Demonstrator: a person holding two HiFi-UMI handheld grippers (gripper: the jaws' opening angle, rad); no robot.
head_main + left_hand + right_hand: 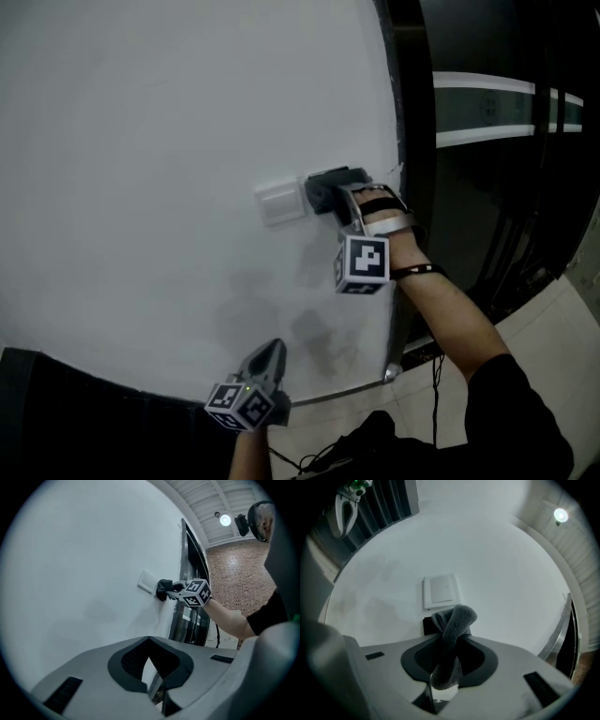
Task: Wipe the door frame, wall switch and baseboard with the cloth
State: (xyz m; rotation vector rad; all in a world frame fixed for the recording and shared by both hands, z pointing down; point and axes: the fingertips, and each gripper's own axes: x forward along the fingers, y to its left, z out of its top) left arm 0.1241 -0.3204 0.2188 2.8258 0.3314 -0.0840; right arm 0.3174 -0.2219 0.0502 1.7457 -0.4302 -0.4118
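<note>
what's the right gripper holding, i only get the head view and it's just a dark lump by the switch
observer: a dark grey cloth, clamped in the right gripper, folded end poking out past the jaws
operator: touching the switch yet
observer: from the right gripper view the cloth end overlaps the wall switch at its lower edge; contact can't be told
operator: left gripper carrying anything
observer: no, the left gripper is shut at the tips with nothing between
</note>
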